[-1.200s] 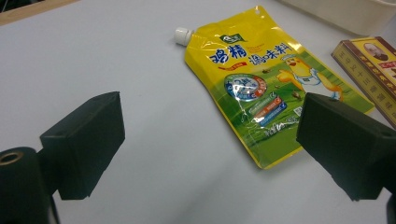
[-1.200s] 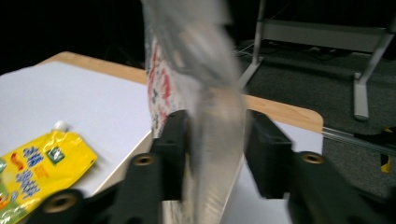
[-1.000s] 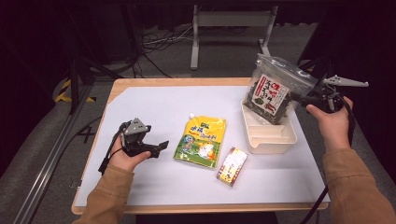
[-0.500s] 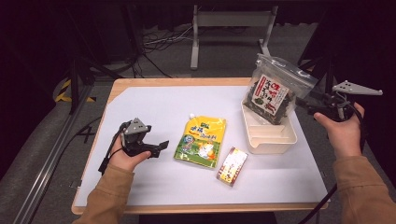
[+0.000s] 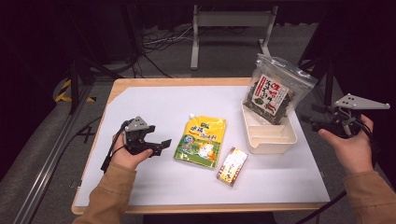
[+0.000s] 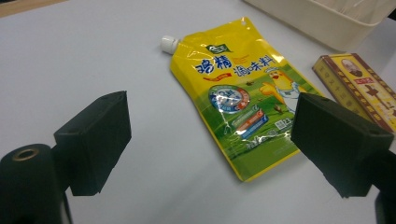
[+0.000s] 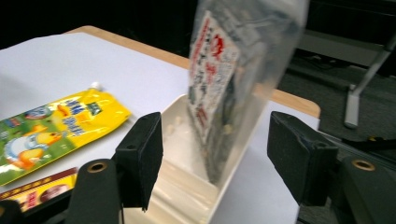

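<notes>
A clear seaweed bag [image 5: 271,93] with a red and white label stands tilted in the cream tray [image 5: 271,149], leaning on its far end. My right gripper [image 5: 312,122] hovers off the table's right edge, apart from the bag [image 7: 224,93] and pointing at it. Its jaws are open, have just been closing a little, and have nothing between them. My left gripper [image 5: 161,144] rests on the white sheet left of the yellow sauce pouch [image 5: 201,140]. It is open and empty, its jaws also just closing slightly. The pouch [image 6: 233,93] lies flat ahead of it.
A small red and gold box [image 5: 232,165] lies flat near the pouch's lower right corner. The white sheet [image 5: 159,102] covers the wooden table. A metal stand [image 5: 229,23] and cables sit on the dark floor beyond the far edge.
My right gripper has drawn back to the right, from beside the seaweed bag to past the table's edge. The bag stays standing in the tray. The left hand has kept still.
</notes>
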{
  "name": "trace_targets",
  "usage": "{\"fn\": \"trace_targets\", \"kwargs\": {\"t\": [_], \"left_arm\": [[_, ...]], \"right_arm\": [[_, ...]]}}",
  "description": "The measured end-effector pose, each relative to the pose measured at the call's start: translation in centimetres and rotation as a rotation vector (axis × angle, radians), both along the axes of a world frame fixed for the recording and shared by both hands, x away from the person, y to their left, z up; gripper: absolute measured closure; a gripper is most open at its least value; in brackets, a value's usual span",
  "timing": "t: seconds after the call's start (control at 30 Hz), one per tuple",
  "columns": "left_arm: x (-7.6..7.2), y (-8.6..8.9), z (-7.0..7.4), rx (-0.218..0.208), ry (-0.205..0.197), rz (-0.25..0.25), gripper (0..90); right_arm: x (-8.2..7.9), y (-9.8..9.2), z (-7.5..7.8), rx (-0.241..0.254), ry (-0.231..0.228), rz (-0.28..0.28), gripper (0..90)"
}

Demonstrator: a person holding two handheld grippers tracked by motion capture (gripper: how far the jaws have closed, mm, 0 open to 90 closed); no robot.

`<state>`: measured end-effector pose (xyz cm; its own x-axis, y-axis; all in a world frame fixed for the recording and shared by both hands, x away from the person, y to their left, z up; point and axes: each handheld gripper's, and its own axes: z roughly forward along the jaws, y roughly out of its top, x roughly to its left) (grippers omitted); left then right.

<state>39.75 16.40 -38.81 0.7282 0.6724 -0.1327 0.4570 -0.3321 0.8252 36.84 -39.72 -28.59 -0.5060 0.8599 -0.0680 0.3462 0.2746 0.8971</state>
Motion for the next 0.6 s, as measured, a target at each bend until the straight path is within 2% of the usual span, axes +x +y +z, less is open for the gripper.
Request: {"fn": "trace_targets", "kwargs": {"t": [0.17, 0.2, 0.23, 0.27, 0.43, 0.6], "left_arm": [[0.1, -0.9, 0.4, 0.013, 0.002, -0.011, 11.0], [0.0, -1.3, 0.4, 0.038, 0.002, -0.029, 11.0], [0.0, -1.3, 0.4, 0.038, 0.002, -0.029, 10.8], [0.0, -1.5, 0.4, 0.056, 0.005, -0.031, 10.8], [0.1, -1.6, 0.4, 0.056, 0.014, -0.042, 9.8], [0.4, -1.6, 0.3, 0.042, 0.027, -0.039, 12.9]], "right_arm": [[-1.2, 1.3, 0.2, -0.010, -0.010, 0.060, 38.9], [-1.4, 1.6, 0.3, -0.010, -0.010, 0.074, 39.8], [-1.4, 1.6, 0.3, -0.010, -0.010, 0.074, 39.8], [-1.6, 1.9, 0.3, -0.013, -0.007, 0.088, 41.1], [-2.4, 3.7, 0.0, -0.014, -0.009, 0.152, 42.9], [-2.9, 4.7, -0.4, 0.003, -0.010, 0.184, 42.9]]}}
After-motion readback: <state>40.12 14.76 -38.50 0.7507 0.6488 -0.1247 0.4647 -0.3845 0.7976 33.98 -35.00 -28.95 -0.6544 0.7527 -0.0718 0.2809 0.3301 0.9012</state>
